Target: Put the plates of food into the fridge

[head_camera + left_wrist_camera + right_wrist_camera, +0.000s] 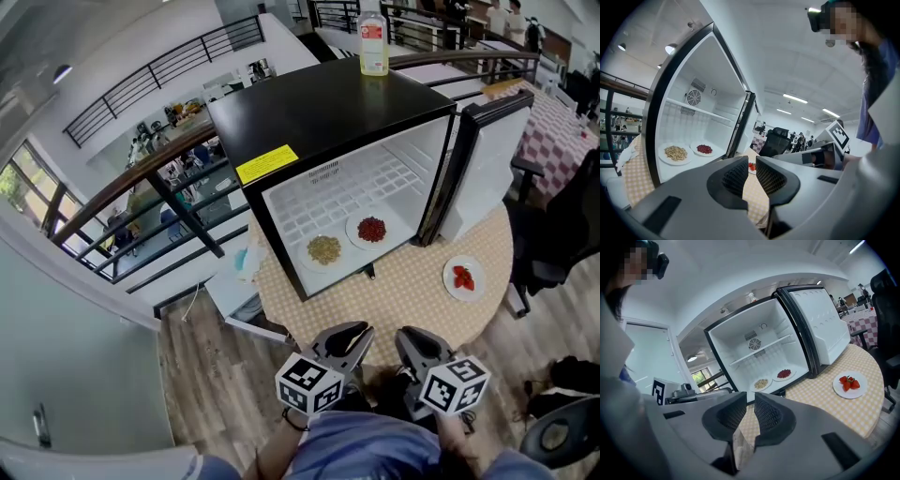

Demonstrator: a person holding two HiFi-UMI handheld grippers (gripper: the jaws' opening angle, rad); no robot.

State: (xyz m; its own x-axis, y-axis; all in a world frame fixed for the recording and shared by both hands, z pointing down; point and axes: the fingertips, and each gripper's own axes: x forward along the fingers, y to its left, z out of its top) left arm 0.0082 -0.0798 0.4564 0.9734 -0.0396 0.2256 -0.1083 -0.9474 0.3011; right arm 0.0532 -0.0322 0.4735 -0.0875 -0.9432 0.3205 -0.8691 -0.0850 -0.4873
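A black mini fridge (328, 122) stands open on the round checked table (403, 305). On its floor lie a plate of beige food (324, 249) and a plate of dark red food (371, 230). A third plate with red strawberries (463, 277) rests on the table to the right of the fridge door (483, 159). My left gripper (350, 332) and right gripper (413, 335) hover side by side at the table's near edge, well short of all plates. In the left gripper view the left gripper (750, 165) has its jaws almost together and empty. The right gripper (750, 402) looks the same.
A clear bottle with a red label (373, 42) stands on top of the fridge. A black office chair (562, 225) sits right of the table. A railing (141, 178) runs behind the fridge on the left, with a drop to a lower floor beyond.
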